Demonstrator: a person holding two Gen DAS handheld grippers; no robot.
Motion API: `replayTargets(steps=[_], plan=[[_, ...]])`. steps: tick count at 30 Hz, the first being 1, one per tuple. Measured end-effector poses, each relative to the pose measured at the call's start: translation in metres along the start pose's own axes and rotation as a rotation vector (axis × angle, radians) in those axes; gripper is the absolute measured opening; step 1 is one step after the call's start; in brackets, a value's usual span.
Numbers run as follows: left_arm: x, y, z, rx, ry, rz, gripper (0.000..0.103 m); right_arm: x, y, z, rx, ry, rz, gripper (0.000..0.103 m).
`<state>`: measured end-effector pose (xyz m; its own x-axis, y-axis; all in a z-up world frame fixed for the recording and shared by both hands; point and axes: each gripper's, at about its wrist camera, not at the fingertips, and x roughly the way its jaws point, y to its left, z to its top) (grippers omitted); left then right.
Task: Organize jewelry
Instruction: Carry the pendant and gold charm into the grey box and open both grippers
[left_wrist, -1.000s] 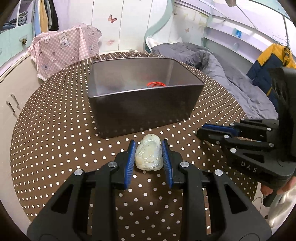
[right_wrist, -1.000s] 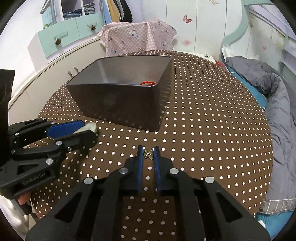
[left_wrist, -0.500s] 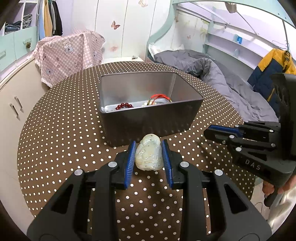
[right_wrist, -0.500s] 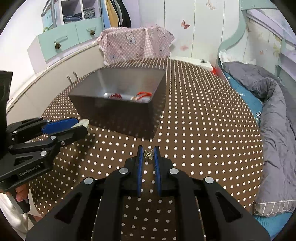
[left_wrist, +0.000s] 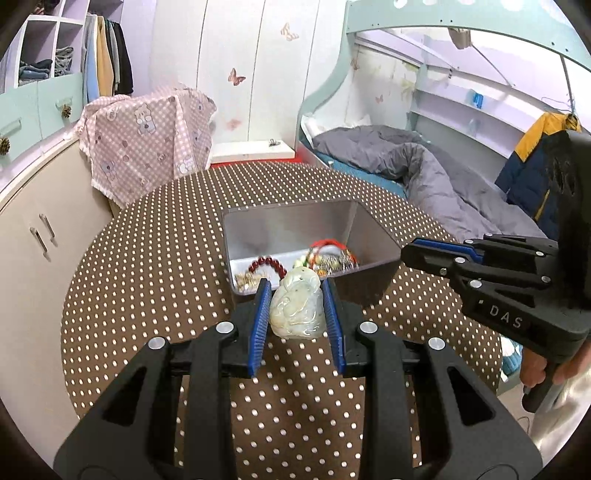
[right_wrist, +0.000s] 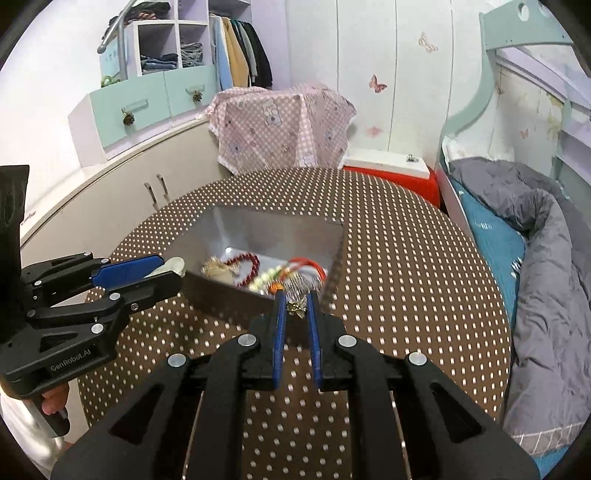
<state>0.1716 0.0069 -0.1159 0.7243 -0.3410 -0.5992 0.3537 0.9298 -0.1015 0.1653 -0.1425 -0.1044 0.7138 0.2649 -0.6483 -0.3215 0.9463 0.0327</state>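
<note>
Jewelry in the box (left_wrist: 373, 258) is motion-blurred; single pieces merge. The charm (right_wrist: 297, 309) in the right tool (right_wrist: 295, 295) is too small to identify. The left tool (left_wrist: 296, 291) hides the box's near wall.

Dotted brown table (left_wrist: 147, 266) carries a grey bin (left_wrist: 373, 275).

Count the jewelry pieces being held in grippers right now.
2. The pale carved pendant is clamped in the left gripper, and a small gold charm is pinched in the right gripper. More jewelry lies in the grey bin.
</note>
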Motion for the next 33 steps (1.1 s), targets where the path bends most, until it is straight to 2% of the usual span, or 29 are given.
replayTargets(steps=[9,14,16,18,19,20,21,22,33], plan=[[0.015,0.004,0.013,-0.01,-0.004,0.006,0.029,0.018,0.003,0.013,-0.024,0.006,0.014,0.01],[0.023,0.004,0.015,0.0,-0.001,0.009,0.029,0.028,0.001,0.017,-0.017,0.024,-0.007,0.011],[0.025,0.004,0.014,0.002,0.0,0.011,0.029,0.028,-0.002,0.016,-0.008,0.027,-0.01,0.018],[0.026,0.004,0.014,0.009,0.002,0.019,0.03,0.028,-0.006,0.016,0.002,0.024,-0.006,0.031],[0.025,0.005,0.014,0.008,0.003,0.019,0.037,0.027,-0.007,0.017,0.007,0.02,0.014,0.034],[0.025,0.006,0.015,0.005,0.001,0.018,0.046,0.025,-0.006,0.017,0.007,0.017,0.007,0.048],[0.024,0.006,0.015,0.0,-0.008,0.025,0.053,0.024,-0.005,0.017,-0.002,0.011,-0.028,0.052],[0.023,0.005,0.016,-0.003,-0.012,0.028,0.053,0.024,-0.004,0.017,-0.014,0.007,-0.053,0.053],[0.022,0.01,0.014,-0.022,0.007,0.048,0.053,0.02,-0.006,0.016,0.004,0.007,-0.046,0.055]])
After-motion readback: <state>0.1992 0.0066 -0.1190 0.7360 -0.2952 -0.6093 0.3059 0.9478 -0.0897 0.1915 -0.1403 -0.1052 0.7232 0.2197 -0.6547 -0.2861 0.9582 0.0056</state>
